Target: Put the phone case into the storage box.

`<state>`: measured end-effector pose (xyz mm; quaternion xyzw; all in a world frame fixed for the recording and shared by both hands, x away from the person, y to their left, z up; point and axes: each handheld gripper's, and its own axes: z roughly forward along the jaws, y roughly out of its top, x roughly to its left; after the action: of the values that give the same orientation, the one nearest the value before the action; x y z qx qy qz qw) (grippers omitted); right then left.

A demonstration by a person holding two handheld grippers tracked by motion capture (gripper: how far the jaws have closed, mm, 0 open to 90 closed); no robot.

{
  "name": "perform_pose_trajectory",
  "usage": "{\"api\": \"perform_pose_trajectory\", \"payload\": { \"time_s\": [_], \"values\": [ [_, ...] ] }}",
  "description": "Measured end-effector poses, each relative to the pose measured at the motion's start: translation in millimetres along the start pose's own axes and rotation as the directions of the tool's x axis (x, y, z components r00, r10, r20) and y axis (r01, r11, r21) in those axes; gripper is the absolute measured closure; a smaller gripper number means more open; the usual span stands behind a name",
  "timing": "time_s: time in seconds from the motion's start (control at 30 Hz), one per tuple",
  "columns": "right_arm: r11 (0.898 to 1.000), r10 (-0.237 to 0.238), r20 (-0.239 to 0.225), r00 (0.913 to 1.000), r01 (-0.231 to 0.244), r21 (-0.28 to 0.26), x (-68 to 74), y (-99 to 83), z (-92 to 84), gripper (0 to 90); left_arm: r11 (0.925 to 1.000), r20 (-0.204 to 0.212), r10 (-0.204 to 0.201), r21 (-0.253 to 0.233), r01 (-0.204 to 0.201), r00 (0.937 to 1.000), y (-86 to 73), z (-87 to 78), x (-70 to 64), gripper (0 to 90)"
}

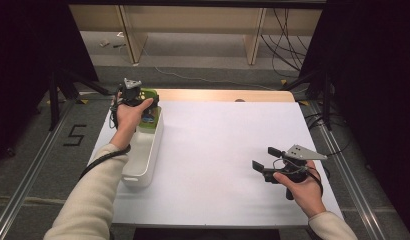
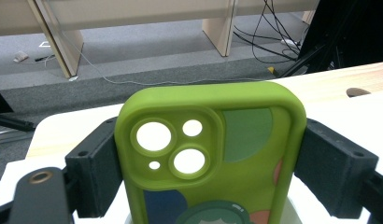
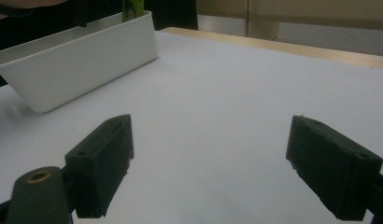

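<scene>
A green phone case (image 2: 245, 154) with camera cut-outs and a cartoon print stands upright between my left gripper's (image 2: 210, 172) two black pads, which press on its long sides. In the high view the left gripper (image 1: 138, 97) holds the case (image 1: 149, 107) over the far end of a long white bin (image 1: 148, 155) at the table's left. My right gripper (image 1: 265, 158) hovers over the right front of the white table sheet (image 1: 218, 145), jaws wide apart with nothing between them. From the right gripper (image 3: 208, 168) I see the bin (image 3: 77, 65) and a strip of the green case (image 3: 132, 8) above it.
A wooden table edge (image 1: 228, 95) with a small hole (image 1: 239, 100) runs along the far side. Beyond it are wooden furniture legs (image 1: 254, 40) and loose cables (image 1: 288, 50) on the grey floor. A black tripod (image 1: 60, 85) stands at the left.
</scene>
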<state>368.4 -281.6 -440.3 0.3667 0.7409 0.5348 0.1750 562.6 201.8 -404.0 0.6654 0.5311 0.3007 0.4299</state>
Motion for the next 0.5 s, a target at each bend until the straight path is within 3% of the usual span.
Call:
{"api": "perform_pose_trajectory", "payload": {
  "time_s": [0.5],
  "values": [
    [1.000, 0.001, 0.000, 1.0000, -0.001, 0.002, -0.5, -0.1, -0.3, 15.9, 0.9999, -0.006, -0.002, 0.017, 0.002, 1.0000, -4.3, 6.1, -0.2, 15.5]
  ]
}}
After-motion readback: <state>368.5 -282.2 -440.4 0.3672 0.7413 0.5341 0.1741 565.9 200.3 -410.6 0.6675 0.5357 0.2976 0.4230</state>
